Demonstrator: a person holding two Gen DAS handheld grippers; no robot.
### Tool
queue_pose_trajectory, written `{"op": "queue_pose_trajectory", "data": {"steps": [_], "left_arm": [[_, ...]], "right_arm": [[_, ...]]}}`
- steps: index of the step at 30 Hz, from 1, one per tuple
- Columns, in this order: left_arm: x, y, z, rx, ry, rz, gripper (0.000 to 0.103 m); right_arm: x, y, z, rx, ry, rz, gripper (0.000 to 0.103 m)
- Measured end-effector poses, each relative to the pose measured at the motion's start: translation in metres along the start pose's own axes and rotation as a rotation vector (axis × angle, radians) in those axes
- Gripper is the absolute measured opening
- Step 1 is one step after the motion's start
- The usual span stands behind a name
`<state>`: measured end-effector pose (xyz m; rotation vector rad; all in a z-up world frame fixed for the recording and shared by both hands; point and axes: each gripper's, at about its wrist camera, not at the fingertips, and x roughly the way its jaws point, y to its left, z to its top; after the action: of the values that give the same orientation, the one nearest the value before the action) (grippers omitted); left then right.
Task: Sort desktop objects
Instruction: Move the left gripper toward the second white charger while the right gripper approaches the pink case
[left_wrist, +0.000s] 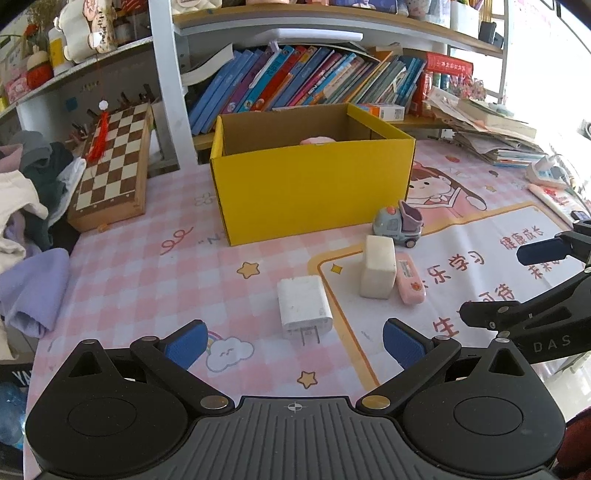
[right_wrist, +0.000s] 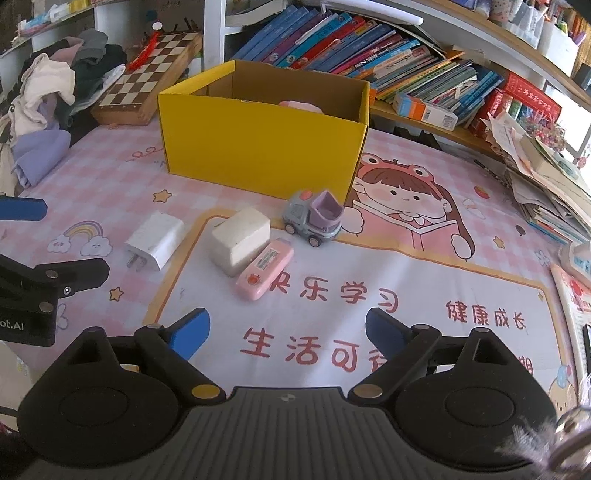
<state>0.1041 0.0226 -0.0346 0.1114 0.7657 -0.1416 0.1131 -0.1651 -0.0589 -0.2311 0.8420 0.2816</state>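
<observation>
A white plug charger (left_wrist: 303, 306) (right_wrist: 156, 240) lies on the pink desk mat just ahead of my left gripper (left_wrist: 293, 345), whose blue-padded jaws stand open and empty. Right of the charger stand a white block (left_wrist: 377, 271) (right_wrist: 240, 240), a pink flat gadget (left_wrist: 409, 283) (right_wrist: 265, 272) leaning against it, and a grey toy truck (left_wrist: 399, 223) (right_wrist: 314, 218). Behind them is an open yellow box (left_wrist: 310, 188) (right_wrist: 258, 144) with something pink inside. My right gripper (right_wrist: 287, 332) is open with nothing in it, short of the pink gadget.
A chessboard case (left_wrist: 110, 170) (right_wrist: 151, 81) and a heap of clothes (left_wrist: 26, 199) (right_wrist: 51, 103) sit at the left. Rows of books (left_wrist: 303, 81) (right_wrist: 369, 48) fill the shelf behind the box. Stacked papers (left_wrist: 491, 136) (right_wrist: 546, 184) crowd the right edge.
</observation>
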Motion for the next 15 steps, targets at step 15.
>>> {"op": "queue_pose_trajectory", "data": {"steps": [15], "left_arm": [[0.018,-0.003,0.011,-0.025,0.001,0.035,0.101]], "right_arm": [[0.024,-0.015,0.021,-0.038,0.004,0.041,0.092]]}}
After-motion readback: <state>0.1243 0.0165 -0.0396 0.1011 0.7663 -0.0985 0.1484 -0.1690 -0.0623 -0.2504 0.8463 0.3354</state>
